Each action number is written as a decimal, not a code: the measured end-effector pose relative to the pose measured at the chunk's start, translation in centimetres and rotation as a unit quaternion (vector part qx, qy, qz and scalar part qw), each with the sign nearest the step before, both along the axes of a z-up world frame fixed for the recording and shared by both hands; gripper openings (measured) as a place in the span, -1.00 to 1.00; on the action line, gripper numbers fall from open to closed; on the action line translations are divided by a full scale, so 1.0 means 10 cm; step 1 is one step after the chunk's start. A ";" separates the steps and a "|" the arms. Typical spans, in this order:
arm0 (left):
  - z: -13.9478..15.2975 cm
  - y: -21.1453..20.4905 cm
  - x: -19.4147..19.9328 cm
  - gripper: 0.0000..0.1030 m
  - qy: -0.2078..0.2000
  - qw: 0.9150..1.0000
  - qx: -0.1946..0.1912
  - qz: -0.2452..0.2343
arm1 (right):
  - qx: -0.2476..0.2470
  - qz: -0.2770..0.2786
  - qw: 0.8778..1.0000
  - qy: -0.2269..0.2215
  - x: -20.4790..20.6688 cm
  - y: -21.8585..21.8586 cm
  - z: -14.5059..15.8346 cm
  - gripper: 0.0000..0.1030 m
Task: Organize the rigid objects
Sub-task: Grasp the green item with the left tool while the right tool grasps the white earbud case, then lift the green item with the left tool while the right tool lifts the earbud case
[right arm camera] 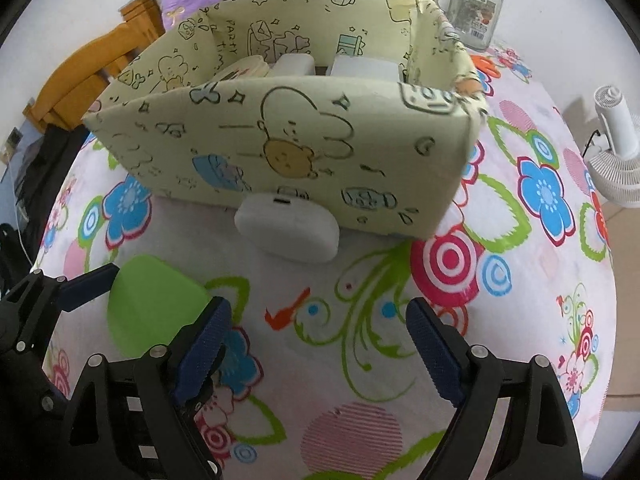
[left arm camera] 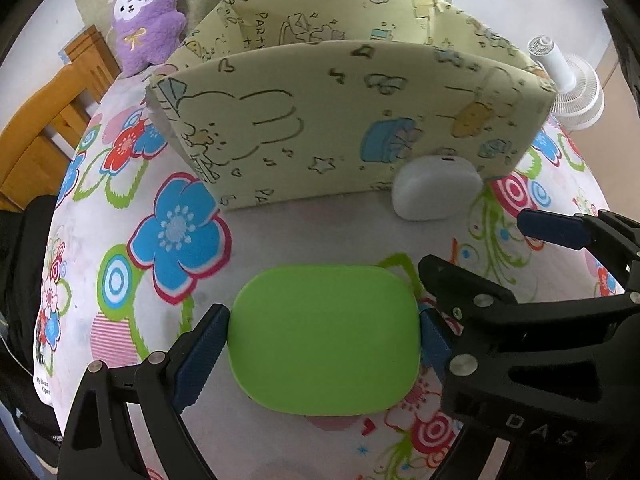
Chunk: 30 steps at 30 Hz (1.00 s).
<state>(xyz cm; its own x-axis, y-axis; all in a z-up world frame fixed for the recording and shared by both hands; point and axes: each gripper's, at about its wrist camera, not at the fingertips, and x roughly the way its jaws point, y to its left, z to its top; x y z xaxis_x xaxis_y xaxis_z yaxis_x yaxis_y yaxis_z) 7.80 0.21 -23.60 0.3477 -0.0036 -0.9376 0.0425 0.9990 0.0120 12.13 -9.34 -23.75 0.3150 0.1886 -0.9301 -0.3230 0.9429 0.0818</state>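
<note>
My left gripper [left arm camera: 324, 340] is shut on a flat green rounded block [left arm camera: 324, 340], its blue pads pressed on both sides, low over the floral tablecloth. The green block [right arm camera: 154, 312] also shows at the left of the right wrist view. A white rounded case [left arm camera: 436, 188] lies against the front wall of the yellow cartoon-print box [left arm camera: 340, 120]; it also shows in the right wrist view [right arm camera: 288, 228]. My right gripper [right arm camera: 316, 344] is open and empty, just right of the left one, in front of the white case. The box [right arm camera: 300, 148] holds white items [right arm camera: 364, 66].
A purple plush toy [left arm camera: 144, 16] and a glass jar [right arm camera: 476, 12] stand behind the box. A small white fan [right arm camera: 616, 148] stands at the right. A wooden chair [left arm camera: 44, 120] is beyond the table's left edge.
</note>
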 end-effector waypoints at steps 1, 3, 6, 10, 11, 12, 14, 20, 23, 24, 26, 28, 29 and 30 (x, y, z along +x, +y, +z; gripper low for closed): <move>-0.01 0.02 0.02 0.84 0.000 1.000 -0.001 0.000 | -0.002 -0.002 1.000 -0.002 0.03 0.02 -0.01 0.73; -0.01 0.05 0.06 0.84 -0.001 1.000 0.000 -0.003 | -0.005 -0.005 1.000 -0.004 0.07 0.07 -0.02 0.70; -0.02 0.08 0.12 0.84 0.000 1.000 0.000 -0.011 | -0.006 -0.014 1.000 -0.005 0.12 0.09 -0.04 0.64; -0.04 0.12 0.19 0.84 0.002 1.000 0.005 -0.024 | 0.000 -0.024 1.000 -0.003 0.18 0.16 -0.05 0.62; -0.04 0.14 0.22 0.84 0.002 1.000 0.006 -0.025 | 0.000 -0.025 1.000 -0.005 0.20 0.19 -0.06 0.62; -0.04 0.15 0.23 0.84 0.003 1.000 0.006 -0.026 | 0.000 -0.027 1.000 -0.005 0.22 0.22 -0.05 0.60; -0.05 0.20 0.27 0.84 0.004 1.000 0.006 -0.029 | 0.002 -0.029 1.000 -0.006 0.23 0.27 -0.06 0.58; -0.06 0.30 0.35 0.84 0.005 0.999 0.002 -0.036 | 0.001 -0.043 0.999 -0.015 0.31 0.52 -0.07 0.40; -0.05 0.34 0.39 0.84 0.004 0.999 -0.001 -0.039 | -0.005 -0.047 0.998 -0.031 0.32 0.61 -0.03 0.32; -0.05 0.34 0.40 0.84 0.004 0.999 -0.002 -0.041 | -0.006 -0.052 0.998 -0.033 0.34 0.63 -0.03 0.27; -0.05 0.35 0.42 0.84 0.003 0.999 -0.003 -0.044 | -0.006 -0.063 0.997 -0.037 0.35 0.62 -0.02 0.18; -0.05 0.38 0.46 0.84 0.002 0.999 -0.005 -0.047 | -0.003 -0.074 0.997 -0.034 0.42 0.62 -0.03 0.15; -0.04 0.36 0.45 0.84 0.002 0.999 -0.005 -0.047 | 0.000 -0.079 0.996 -0.032 0.44 0.62 -0.04 0.15; -0.04 0.37 0.46 0.84 0.002 0.999 -0.005 -0.048 | -0.002 -0.082 0.996 -0.032 0.46 0.64 -0.04 0.15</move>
<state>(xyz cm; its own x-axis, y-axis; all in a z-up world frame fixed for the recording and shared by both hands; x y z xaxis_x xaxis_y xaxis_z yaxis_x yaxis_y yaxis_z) 12.42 3.88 -24.00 0.3421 -0.0466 -0.9385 0.1383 0.9904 0.0012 16.72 -2.89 -24.20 0.4003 0.1266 -0.9076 -0.1692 0.9836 0.0626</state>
